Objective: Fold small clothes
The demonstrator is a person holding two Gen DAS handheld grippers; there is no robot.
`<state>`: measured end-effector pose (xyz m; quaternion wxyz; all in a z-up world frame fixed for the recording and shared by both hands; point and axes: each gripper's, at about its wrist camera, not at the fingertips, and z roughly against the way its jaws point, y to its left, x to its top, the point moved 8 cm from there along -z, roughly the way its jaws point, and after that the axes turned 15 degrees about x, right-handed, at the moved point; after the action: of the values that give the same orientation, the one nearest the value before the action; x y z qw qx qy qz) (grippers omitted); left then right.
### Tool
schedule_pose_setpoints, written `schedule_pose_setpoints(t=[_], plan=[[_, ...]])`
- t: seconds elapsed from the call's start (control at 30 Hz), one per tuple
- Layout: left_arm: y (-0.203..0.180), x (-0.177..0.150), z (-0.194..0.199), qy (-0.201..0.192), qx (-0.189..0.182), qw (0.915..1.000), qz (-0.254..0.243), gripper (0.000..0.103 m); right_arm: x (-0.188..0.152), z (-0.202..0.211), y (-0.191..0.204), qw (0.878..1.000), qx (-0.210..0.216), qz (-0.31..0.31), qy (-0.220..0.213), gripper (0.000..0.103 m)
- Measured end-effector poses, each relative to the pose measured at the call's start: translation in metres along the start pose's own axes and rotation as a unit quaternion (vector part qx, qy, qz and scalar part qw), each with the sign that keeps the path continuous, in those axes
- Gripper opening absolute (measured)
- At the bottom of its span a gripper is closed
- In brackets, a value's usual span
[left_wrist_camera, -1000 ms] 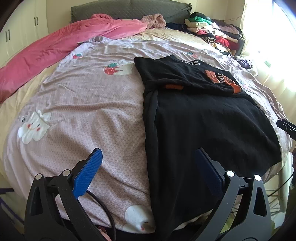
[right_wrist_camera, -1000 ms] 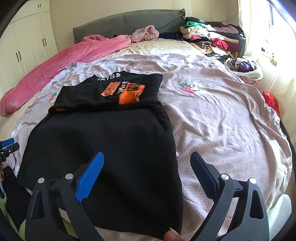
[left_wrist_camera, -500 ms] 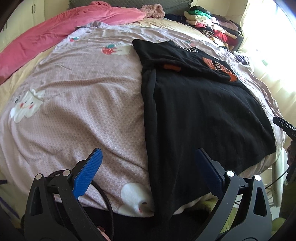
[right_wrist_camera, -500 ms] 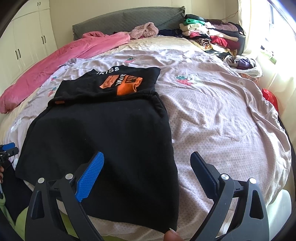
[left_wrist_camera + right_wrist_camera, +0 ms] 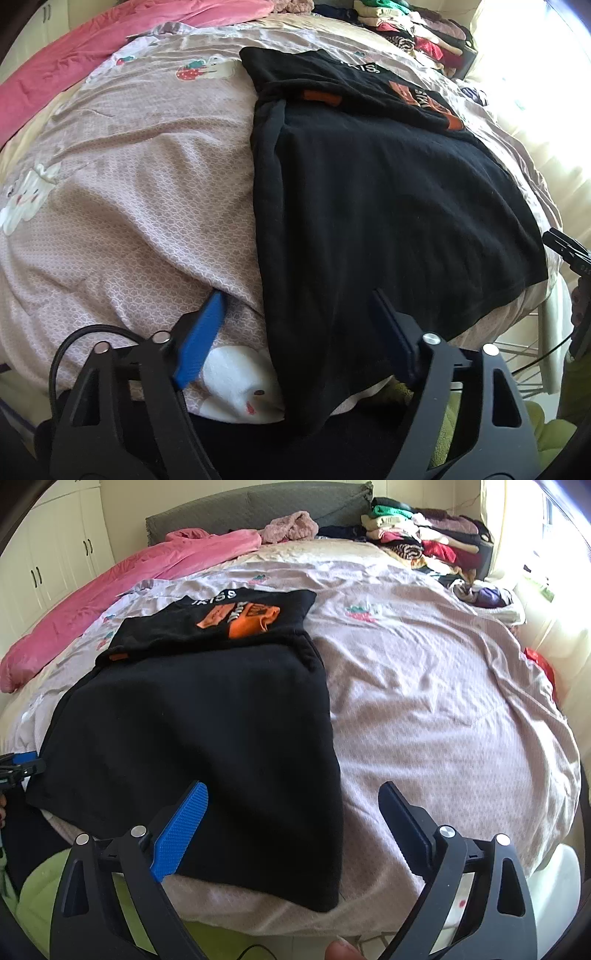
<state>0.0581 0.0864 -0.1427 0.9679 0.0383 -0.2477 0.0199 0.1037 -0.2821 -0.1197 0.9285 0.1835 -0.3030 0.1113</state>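
From the left wrist camera, the left tongs [image 5: 295, 314] are well apart and have just been narrowing, straddling the near left hem corner of the black cotton garment with orange patches [image 5: 388, 192]; neither pad presses it. It lies spread flat on the pale pink patterned bedspread [image 5: 129, 177].

Over to the right wrist camera: the right tongs [image 5: 291, 805] gape wide, also just narrowing, around the garment's near right corner at the bed's edge, gripping nothing.
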Motion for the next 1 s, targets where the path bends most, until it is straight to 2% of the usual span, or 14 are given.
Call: schedule_pose_setpoints(t=[0.13, 0.2, 0.23, 0.3, 0.6, 0.63, 0.67, 0.73, 0.77, 0.87, 1.0], plan=[[0.001, -0.001, 0.000, 0.001, -0.001, 1.0000, 0.002, 0.054, -0.009, -0.001, -0.003, 1.000, 0.008, -0.001, 0.014, 0.063], [-0.001, -0.002, 0.000, 0.002, -0.007, 1.0000, 0.000, 0.052, -0.013, -0.003, -0.003, 1.000, 0.014, 0.000, 0.021, 0.045], [-0.001, -0.002, 0.000, 0.003, -0.006, 1.0000, 0.000, 0.050, -0.015, -0.004, -0.003, 1.000, 0.015, 0.000, 0.025, 0.042], [-0.002, -0.002, 0.000, 0.001, -0.008, 1.0000, -0.002, 0.046, -0.017, -0.005, -0.004, 1.000, 0.013, 0.002, 0.027, 0.040], [-0.002, -0.002, -0.005, 0.011, -0.008, 0.9999, -0.004, 0.046, -0.024, -0.022, -0.019, 0.998, 0.036, -0.034, 0.033, 0.038], [-0.003, -0.002, -0.006, 0.011, -0.006, 0.9999, -0.003, 0.043, -0.025, -0.024, -0.018, 0.998, 0.039, -0.035, 0.035, 0.034], [-0.002, -0.002, -0.005, 0.010, -0.003, 0.9999, -0.003, 0.034, -0.025, -0.025, -0.017, 0.998, 0.045, -0.037, 0.035, 0.027], [-0.001, -0.001, -0.004, 0.006, -0.001, 1.0000, -0.001, 0.024, -0.022, -0.021, -0.012, 0.997, 0.056, -0.031, 0.034, 0.015], [0.000, -0.001, -0.002, 0.003, -0.002, 1.0000, 0.002, 0.018, -0.020, -0.019, -0.010, 0.997, 0.059, -0.027, 0.032, 0.012], [0.003, 0.001, 0.004, -0.003, -0.012, 0.9999, 0.011, 0.009, -0.013, -0.004, -0.002, 0.997, 0.072, -0.012, 0.019, 0.009], [0.006, 0.004, 0.014, -0.015, -0.031, 0.9992, 0.022, 0.005, 0.004, 0.018, 0.005, 0.996, 0.092, -0.006, -0.014, 0.008]])
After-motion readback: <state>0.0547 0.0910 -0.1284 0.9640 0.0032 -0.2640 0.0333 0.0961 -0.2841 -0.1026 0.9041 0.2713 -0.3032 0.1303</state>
